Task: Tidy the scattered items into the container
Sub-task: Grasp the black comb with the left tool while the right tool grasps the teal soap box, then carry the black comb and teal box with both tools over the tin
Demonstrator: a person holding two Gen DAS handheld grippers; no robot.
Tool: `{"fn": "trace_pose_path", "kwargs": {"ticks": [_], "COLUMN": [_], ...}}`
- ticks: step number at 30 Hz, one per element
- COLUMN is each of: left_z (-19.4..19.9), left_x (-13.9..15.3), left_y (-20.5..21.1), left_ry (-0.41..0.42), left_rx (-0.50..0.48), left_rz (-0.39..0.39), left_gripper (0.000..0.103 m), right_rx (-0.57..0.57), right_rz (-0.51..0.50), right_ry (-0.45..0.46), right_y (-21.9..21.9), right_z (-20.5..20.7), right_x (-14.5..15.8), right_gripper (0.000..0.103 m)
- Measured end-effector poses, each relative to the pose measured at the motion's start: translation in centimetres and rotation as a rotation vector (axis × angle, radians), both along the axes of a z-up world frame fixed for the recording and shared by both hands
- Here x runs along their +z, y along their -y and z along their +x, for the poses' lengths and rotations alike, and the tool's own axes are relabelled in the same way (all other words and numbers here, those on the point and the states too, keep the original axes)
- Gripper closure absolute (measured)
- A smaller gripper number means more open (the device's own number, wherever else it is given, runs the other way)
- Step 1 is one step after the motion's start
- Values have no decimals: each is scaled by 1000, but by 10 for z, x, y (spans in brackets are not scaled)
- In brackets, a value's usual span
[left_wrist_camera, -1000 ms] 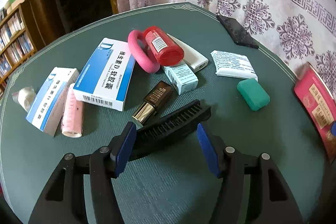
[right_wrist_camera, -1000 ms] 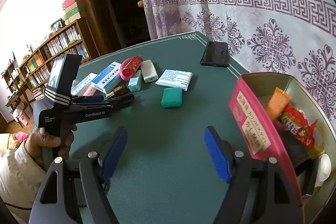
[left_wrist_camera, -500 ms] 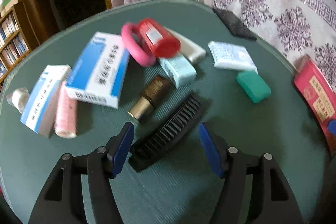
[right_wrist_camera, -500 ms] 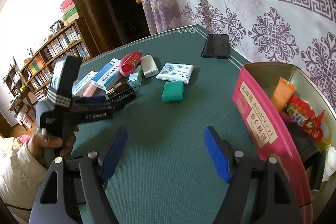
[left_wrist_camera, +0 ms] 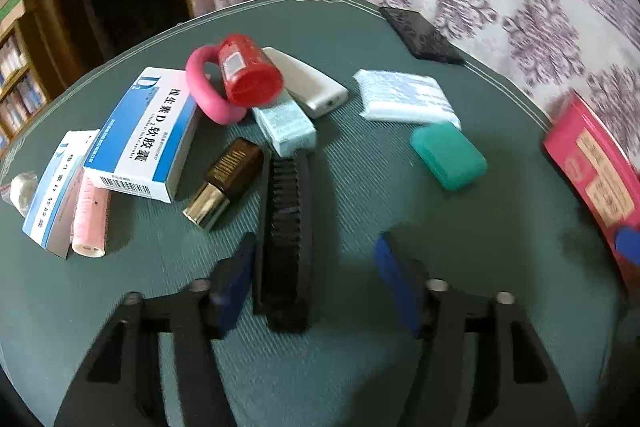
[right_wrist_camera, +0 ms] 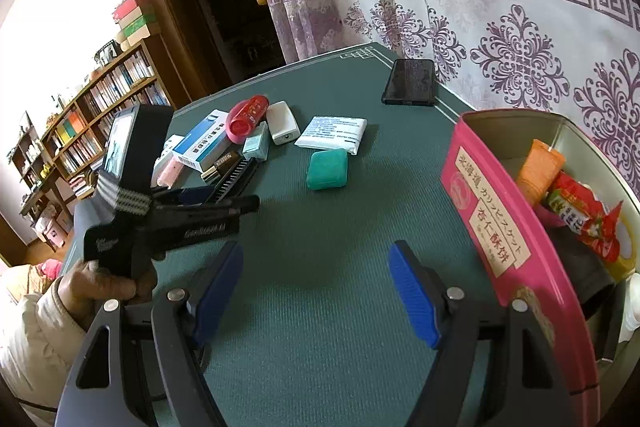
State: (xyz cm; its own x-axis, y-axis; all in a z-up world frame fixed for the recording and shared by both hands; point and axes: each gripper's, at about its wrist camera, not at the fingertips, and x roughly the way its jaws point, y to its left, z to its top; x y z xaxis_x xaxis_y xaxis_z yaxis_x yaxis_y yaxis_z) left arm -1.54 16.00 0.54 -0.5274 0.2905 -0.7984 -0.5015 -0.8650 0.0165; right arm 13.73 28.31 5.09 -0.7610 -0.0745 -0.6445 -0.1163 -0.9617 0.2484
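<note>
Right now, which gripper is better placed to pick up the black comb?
Left. The left gripper is open with the black comb already between its fingers, beside the left pad. The right gripper is open over bare table near the pink tin.

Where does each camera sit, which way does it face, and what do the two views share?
Left wrist: on the left gripper, low over the table, facing the black comb lying between its open fingers; only those fingers show.
Right wrist: on the right gripper, facing across the table toward the curtain, pink tin to the right; its open fingers, the left gripper and the left hand show.
Shared: comb, green case, tin, phone.
</note>
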Motion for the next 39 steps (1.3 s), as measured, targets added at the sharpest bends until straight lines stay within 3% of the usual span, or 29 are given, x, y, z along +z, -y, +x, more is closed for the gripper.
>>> {"fn": "trace_pose_path", "kwargs": {"ticks": [2, 13, 18, 23, 29, 36, 39], "left_z": [-2, 20, 18, 15, 10, 10, 10], "left_x": [1, 20, 20, 15, 14, 14, 13], "left_y": [1, 21, 30, 32, 36, 36, 36], "left_ry": [-13, -68, -52, -28, -12, -6, -5], "left_rx": [37, 92, 108, 122, 136, 132, 132], "left_rz": [-11, 110, 134, 144, 156, 157, 156], "left_gripper": [74, 75, 75, 74, 74, 74, 74], "right_rx": [7, 24, 6, -13, -4, -15, -13], "right_rz": [9, 34, 85, 67, 107, 205, 219], "right_ry": [5, 81, 126, 183, 167, 171, 167], "right_y": [2, 3, 0, -6, 4, 13, 13], "right_z": [-3, -52, -86, -115, -132, -142, -140], "right_x": [-1, -13, -25, -39, -36, -41, -42], "right_gripper": [24, 25, 38, 42, 43, 59, 60]}}
